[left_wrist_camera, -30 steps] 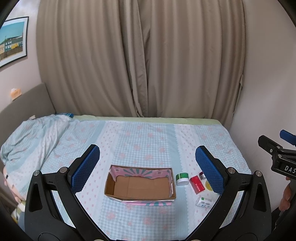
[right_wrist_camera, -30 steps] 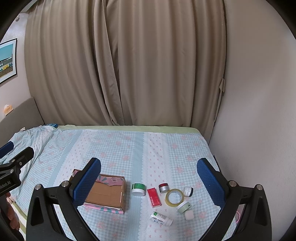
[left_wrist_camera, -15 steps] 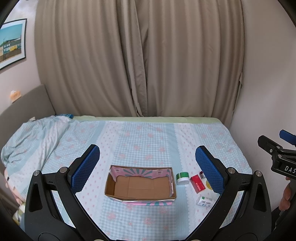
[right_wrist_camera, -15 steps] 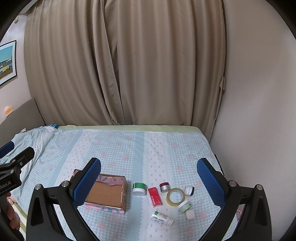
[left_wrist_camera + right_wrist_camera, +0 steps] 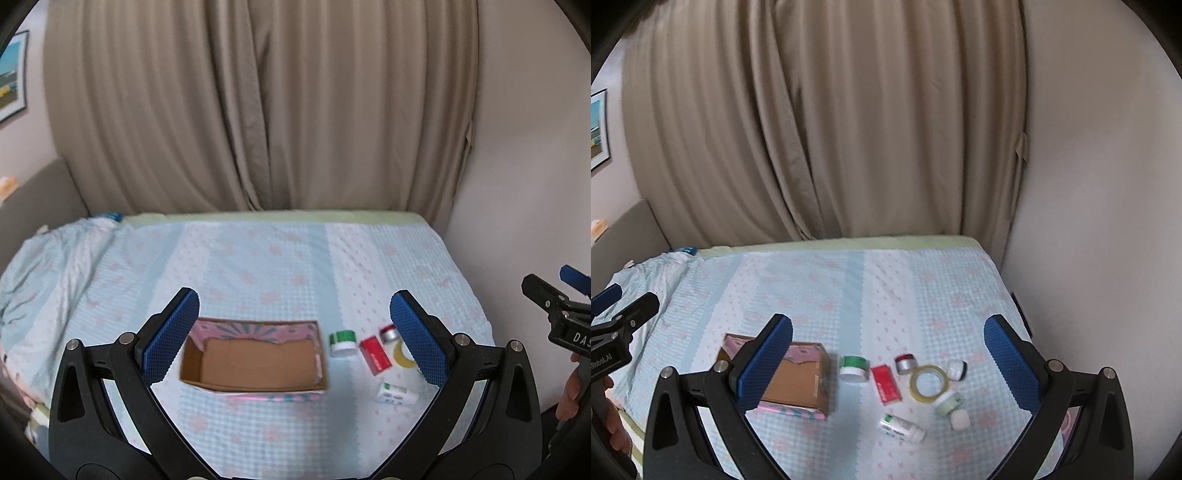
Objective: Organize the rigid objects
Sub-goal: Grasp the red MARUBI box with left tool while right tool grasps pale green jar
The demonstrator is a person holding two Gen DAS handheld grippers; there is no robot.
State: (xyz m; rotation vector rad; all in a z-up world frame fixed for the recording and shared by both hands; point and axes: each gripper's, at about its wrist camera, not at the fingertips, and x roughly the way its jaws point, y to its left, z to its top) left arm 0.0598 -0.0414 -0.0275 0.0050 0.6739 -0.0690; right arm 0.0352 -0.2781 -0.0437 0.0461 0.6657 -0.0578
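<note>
Left gripper point(image 5: 294, 336): blue pads spread wide, nothing between them, held above the near edge of the bed point(image 5: 280, 258). Right gripper point(image 5: 888, 363): pads likewise spread wide and empty, also raised over the near edge. Framed between the left pads, an open cardboard box point(image 5: 255, 360) with pink patterned outer faces sits near the near edge, its interior showing bare brown card. Just beside the box toward the bed's right edge stands a green-and-white jar point(image 5: 853, 368), then a flat red box point(image 5: 885, 382), these two close but apart. Beyond the red box is a red-capped silver jar point(image 5: 905, 364), touching or nearly touching a roll of clear tape point(image 5: 929, 383) lying flat. A small dark-rimmed white jar point(image 5: 957, 370) sits at the tape's far right side. Nearer the near edge lie a pale green jar point(image 5: 948, 403), a small white cap-shaped item point(image 5: 960, 420) and a white bottle point(image 5: 902, 428) on its side. Frames are slightly blurred; labels are illegible
</note>
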